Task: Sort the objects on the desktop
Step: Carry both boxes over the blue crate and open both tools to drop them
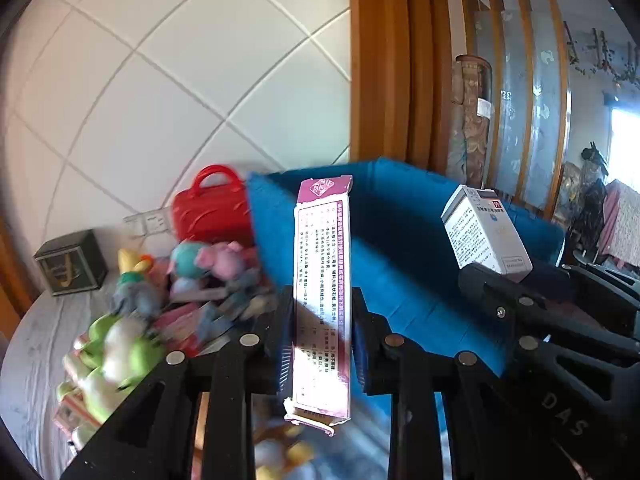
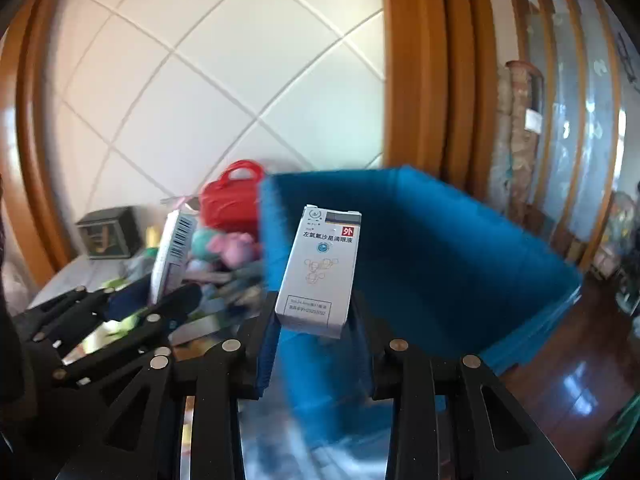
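My left gripper (image 1: pixel 322 340) is shut on a long pink and white medicine box (image 1: pixel 322 280), held upright in front of a blue fabric bin (image 1: pixel 404 264). My right gripper (image 2: pixel 314 320) is shut on a small white eye-drop box (image 2: pixel 320 272), also held upright in front of the blue bin (image 2: pixel 440 264). The right gripper and its white box (image 1: pixel 486 232) show at the right of the left wrist view. The left gripper and its box (image 2: pixel 172 256) show at the left of the right wrist view.
A pile of small plush toys (image 1: pixel 132 320) and pink boxes lies on the grey table (image 1: pixel 32 344) to the left. A red toy suitcase (image 1: pixel 212 208) and a dark green tin (image 1: pixel 70 262) stand behind it. Wooden floor (image 2: pixel 568 368) lies to the right.
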`<state>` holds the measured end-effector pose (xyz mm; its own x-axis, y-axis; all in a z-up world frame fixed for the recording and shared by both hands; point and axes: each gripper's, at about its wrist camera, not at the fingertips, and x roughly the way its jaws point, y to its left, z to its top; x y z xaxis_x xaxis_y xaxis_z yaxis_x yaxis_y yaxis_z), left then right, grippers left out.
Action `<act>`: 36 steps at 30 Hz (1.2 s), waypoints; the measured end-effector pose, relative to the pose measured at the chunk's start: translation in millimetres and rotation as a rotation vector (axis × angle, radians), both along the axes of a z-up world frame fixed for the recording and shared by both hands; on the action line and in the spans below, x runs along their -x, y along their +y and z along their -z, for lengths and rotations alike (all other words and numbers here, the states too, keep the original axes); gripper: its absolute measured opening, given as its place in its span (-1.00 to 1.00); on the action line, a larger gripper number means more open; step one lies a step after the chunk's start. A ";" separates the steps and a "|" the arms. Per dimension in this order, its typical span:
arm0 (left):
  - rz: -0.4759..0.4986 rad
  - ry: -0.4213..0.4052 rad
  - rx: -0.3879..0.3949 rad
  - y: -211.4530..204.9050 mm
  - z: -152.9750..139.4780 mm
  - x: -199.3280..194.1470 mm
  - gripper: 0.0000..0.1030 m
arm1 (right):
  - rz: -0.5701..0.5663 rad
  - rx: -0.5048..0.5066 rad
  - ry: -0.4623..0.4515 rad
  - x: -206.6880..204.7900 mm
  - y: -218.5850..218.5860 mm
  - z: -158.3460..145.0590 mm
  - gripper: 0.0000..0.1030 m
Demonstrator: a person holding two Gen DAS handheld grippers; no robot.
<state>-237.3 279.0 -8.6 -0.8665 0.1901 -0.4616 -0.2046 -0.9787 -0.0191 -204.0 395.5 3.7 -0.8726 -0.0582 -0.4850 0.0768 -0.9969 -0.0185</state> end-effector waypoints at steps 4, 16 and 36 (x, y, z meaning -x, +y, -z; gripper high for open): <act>-0.002 -0.056 -0.038 64.6 -8.9 39.0 -0.51 | 0.013 -0.041 -0.022 43.3 61.7 -5.3 -0.35; -0.031 -0.237 -0.004 171.3 22.9 83.7 -0.51 | 0.015 -0.094 -0.160 112.1 169.3 39.2 -0.35; -0.094 -0.317 0.049 190.1 40.5 90.6 0.01 | 0.059 -0.143 -0.174 115.3 206.4 54.2 -0.09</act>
<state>-327.8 469.1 -49.1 -0.6908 0.0870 -0.7178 -0.1048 -0.9943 -0.0196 -319.3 601.9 -50.5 -0.7748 0.0708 -0.6282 0.0329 -0.9878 -0.1520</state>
